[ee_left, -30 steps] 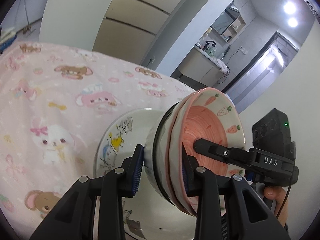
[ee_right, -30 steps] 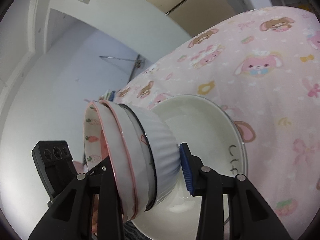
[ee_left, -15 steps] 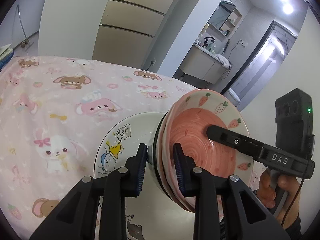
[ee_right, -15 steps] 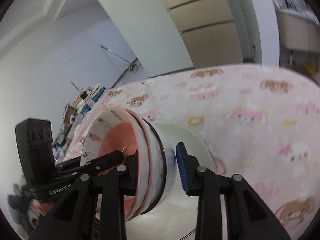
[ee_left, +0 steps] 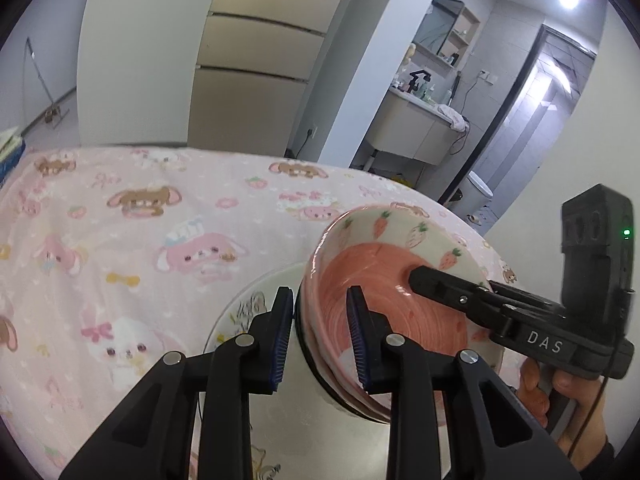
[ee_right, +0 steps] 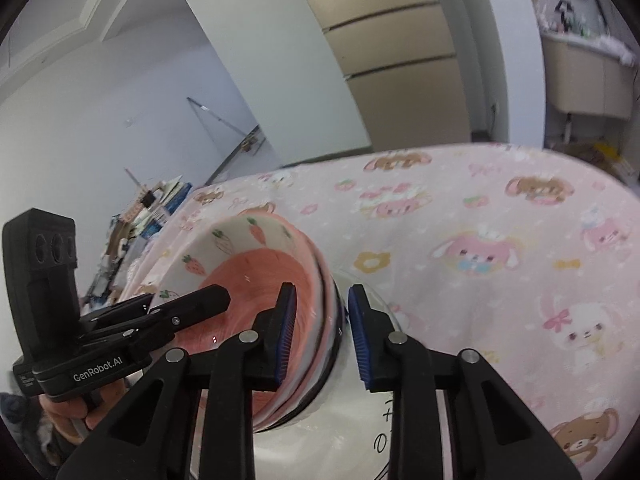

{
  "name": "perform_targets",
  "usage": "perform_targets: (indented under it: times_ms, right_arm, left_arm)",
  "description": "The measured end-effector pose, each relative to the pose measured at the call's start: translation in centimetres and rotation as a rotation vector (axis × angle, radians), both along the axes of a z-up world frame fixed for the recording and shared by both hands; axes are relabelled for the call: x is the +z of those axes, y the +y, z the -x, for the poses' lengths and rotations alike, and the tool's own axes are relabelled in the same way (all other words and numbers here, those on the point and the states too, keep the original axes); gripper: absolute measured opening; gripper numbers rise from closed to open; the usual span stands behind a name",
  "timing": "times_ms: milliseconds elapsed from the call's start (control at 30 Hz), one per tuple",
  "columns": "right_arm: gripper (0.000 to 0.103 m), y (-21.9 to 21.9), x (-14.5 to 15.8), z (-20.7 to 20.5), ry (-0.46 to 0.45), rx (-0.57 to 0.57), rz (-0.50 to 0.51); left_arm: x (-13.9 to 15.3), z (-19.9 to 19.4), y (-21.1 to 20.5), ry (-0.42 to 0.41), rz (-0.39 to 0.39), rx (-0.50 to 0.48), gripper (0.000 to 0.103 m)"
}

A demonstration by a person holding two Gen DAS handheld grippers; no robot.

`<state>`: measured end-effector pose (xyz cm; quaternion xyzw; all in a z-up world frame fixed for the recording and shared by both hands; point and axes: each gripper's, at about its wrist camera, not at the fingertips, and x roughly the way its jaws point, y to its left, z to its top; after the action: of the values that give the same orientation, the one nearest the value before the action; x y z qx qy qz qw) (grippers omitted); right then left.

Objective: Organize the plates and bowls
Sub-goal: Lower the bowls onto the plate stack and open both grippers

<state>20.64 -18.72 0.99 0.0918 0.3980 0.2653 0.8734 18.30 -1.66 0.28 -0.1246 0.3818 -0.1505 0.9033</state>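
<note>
A stack of nested bowls (ee_left: 384,276) sits in a large white plate with cartoon drawings (ee_left: 240,312). The top bowl is pink inside with carrots and strawberries on its rim. My left gripper (ee_left: 320,338) is shut on the stack's left rim, one pad inside and one outside. My right gripper (ee_right: 320,334) is shut on the opposite rim of the stack (ee_right: 260,280) in the same way. The white plate (ee_right: 384,432) shows below it. Each gripper shows in the other's view, the right one (ee_left: 500,312) and the left one (ee_right: 132,332).
The table is covered by a pink cloth with bunny and bear prints (ee_left: 120,240). Its far edge runs along beige cabinets (ee_left: 256,80). A bathroom doorway with a sink (ee_left: 424,120) is at the back right. Clutter stands off the table's left side (ee_right: 148,208).
The bowl stack has tipped from lying on its side toward upright on the white plate. Both grippers kept their hold on the rim and swung with it.
</note>
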Motion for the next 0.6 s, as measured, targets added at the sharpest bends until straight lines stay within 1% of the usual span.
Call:
perform_targets:
  times_ms: [33, 100, 133, 167, 200, 233, 267, 300, 333, 367, 400, 433, 500, 600]
  right_arm:
    - [0.026, 0.1, 0.4, 0.2, -0.019, -0.015, 0.016]
    - [0.032, 0.1, 1.2, 0.8, -0.064, -0.037, 0.024]
    - [0.046, 0.0, 1.7, 1.2, -0.09, -0.049, 0.024]
    - [0.063, -0.2, 2.2, 1.8, -0.115, -0.061, 0.031]
    - [0.071, -0.4, 2.7, 2.4, -0.144, -0.076, 0.044]
    - [0.085, -0.7, 3.5, 3.2, -0.18, -0.094, 0.061]
    - [0.095, -1.0, 4.1, 4.0, -0.217, -0.109, 0.077]
    - [0.099, -1.4, 4.9, 4.9, -0.255, -0.117, 0.088]
    - [0.103, -1.9, 5.5, 5.7, -0.286, -0.12, 0.088]
    - [0.103, -2.3, 6.2, 6.4, -0.313, -0.124, 0.089]
    - [0.103, -2.8, 6.8, 7.1, -0.338, -0.133, 0.091]
    - [0.103, -3.2, 7.5, 7.8, -0.357, -0.145, 0.087]
    - [0.103, -4.0, 8.5, 9.0, -0.389, -0.177, 0.074]
    - [0.103, -4.3, 9.8, 10.9, -0.422, -0.199, 0.096]
  left_arm:
    - [0.2, 0.0, -0.2, -0.018, -0.025, 0.01, 0.029]
    - [0.5, 0.1, -0.6, -0.045, -0.08, 0.019, 0.029]
    - [0.6, 0.2, -0.8, -0.06, -0.099, 0.025, 0.029]
    - [0.7, 0.3, -0.9, -0.071, -0.103, 0.023, 0.029]
    - [1.0, 0.5, -0.9, -0.087, -0.102, 0.019, 0.029]
    - [1.3, 0.7, -0.8, -0.099, -0.101, 0.02, 0.029]
    - [2.0, 1.2, -0.6, -0.127, -0.1, 0.032, 0.031]
    - [2.5, 1.6, -0.4, -0.149, -0.101, 0.044, 0.037]
    - [3.1, 2.0, -0.2, -0.176, -0.1, 0.053, 0.062]
    - [4.1, 2.9, 0.1, -0.226, -0.092, 0.063, 0.094]
    - [4.9, 3.6, 0.4, -0.262, -0.088, 0.075, 0.103]
    - [5.8, 4.7, 0.7, -0.314, -0.085, 0.091, 0.103]
    - [7.2, 6.4, 1.0, -0.371, -0.098, 0.102, 0.103]
    - [9.2, 8.8, 1.6, -0.429, -0.121, 0.128, 0.103]
